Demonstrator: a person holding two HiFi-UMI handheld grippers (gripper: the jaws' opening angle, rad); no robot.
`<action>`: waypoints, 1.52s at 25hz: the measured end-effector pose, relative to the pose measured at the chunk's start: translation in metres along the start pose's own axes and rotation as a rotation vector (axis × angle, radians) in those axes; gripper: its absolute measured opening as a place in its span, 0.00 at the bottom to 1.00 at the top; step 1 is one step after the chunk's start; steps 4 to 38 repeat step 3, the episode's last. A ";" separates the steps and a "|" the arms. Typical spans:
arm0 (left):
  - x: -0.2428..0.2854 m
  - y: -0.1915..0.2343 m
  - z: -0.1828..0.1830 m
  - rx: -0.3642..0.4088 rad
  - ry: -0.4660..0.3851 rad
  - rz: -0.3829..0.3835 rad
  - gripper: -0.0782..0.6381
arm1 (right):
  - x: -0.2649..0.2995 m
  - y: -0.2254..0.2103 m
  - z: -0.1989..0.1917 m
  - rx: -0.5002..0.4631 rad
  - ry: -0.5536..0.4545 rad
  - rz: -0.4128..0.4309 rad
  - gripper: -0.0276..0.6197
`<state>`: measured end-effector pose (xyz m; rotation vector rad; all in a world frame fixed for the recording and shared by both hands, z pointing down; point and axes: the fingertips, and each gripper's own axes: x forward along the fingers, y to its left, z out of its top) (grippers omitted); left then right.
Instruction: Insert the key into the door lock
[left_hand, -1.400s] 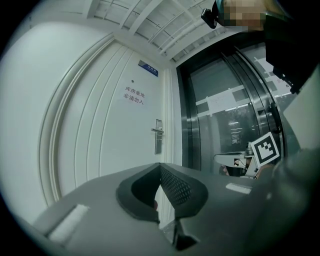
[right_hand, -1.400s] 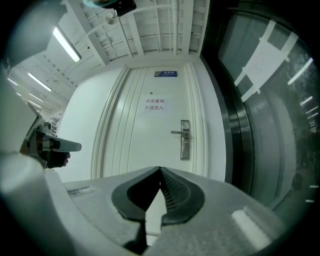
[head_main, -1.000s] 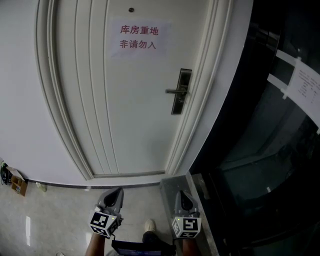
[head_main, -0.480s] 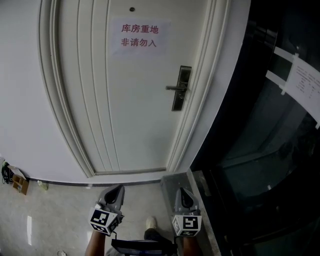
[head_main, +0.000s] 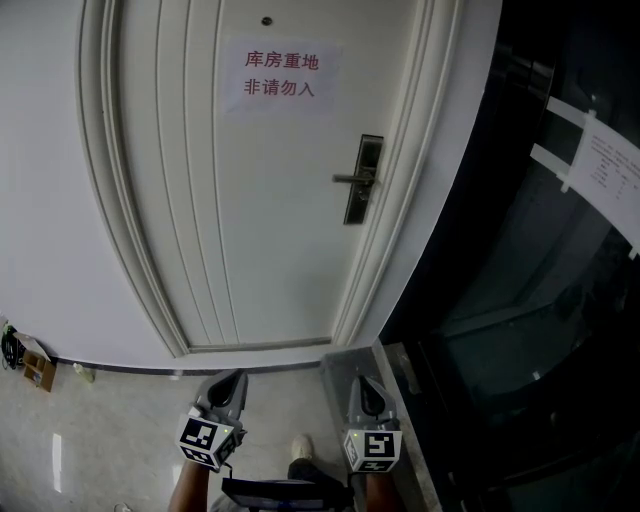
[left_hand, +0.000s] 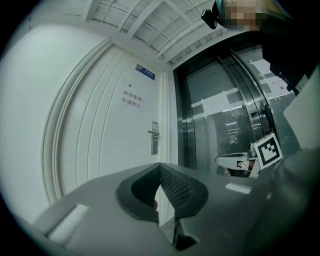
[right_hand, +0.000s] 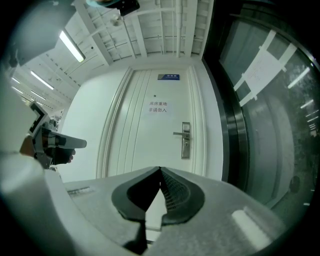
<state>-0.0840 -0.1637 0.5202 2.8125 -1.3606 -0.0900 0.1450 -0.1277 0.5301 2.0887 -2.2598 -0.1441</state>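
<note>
- My left tongs (head_main: 233, 381) point level ahead, jaws closed tip to tip.
- My right tongs (head_main: 363, 386) sit parallel beside them, jaws pressed together too.
- My left forearm (head_main: 190, 492) and right forearm (head_main: 376, 494) show just behind.

Open floor (head_main: 110, 430) before the closed door (head_main: 260, 220)
Lever handle (head_main: 352, 180) juts from door; dark glass partition (head_main: 520, 280) bounds the right side.

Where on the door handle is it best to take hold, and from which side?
Probably the free left end of the door handle: the bar lies level, sticking left from the lock plate. Come straight from the front, one jaw above, one below.
</note>
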 end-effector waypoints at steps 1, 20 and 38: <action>0.000 0.001 0.000 0.001 0.001 -0.001 0.11 | 0.001 0.001 0.000 0.000 0.000 0.001 0.05; 0.001 0.002 0.000 0.003 0.003 -0.004 0.11 | 0.002 0.002 -0.001 0.001 0.002 0.001 0.05; 0.001 0.002 0.000 0.003 0.003 -0.004 0.11 | 0.002 0.002 -0.001 0.001 0.002 0.001 0.05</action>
